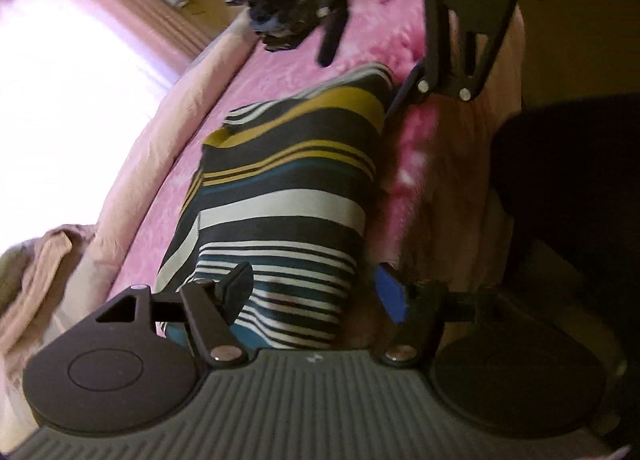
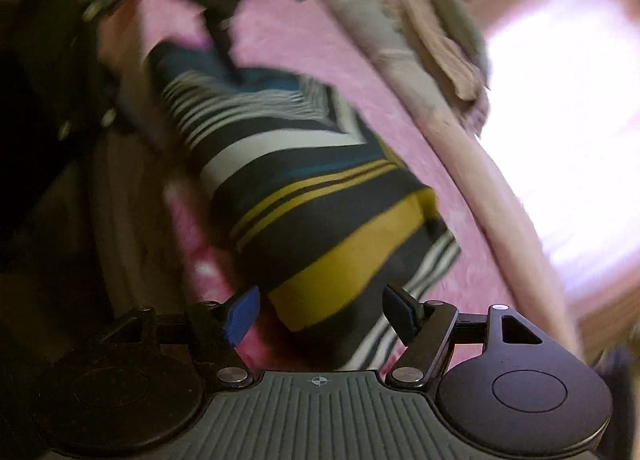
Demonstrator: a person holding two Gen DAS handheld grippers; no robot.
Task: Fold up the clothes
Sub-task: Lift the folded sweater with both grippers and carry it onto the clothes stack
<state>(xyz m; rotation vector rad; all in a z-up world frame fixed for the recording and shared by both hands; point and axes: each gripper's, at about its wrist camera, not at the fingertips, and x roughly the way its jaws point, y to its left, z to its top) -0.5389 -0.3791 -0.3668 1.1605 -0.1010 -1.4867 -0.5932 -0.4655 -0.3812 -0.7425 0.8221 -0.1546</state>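
A folded striped garment (image 1: 288, 188) in black, white, teal and mustard lies lengthwise on a pink bed cover (image 1: 360, 32). My left gripper (image 1: 314, 292) is open, and its fingers straddle the thin-striped end of the garment. At the far mustard end my right gripper (image 1: 368, 72) is also open. In the right wrist view the striped garment (image 2: 304, 188) runs away from the right gripper (image 2: 322, 314), whose blue pads (image 2: 242, 314) stand either side of the mustard end. Neither gripper pinches the cloth.
A heap of dark clothes (image 1: 280, 0) sits on the bed beyond the garment. Crumpled beige cloth (image 1: 36, 260) lies by the bright window (image 1: 60, 100) at the bed's edge (image 2: 448, 164). A person's dark clothing (image 1: 560, 180) fills the other side.
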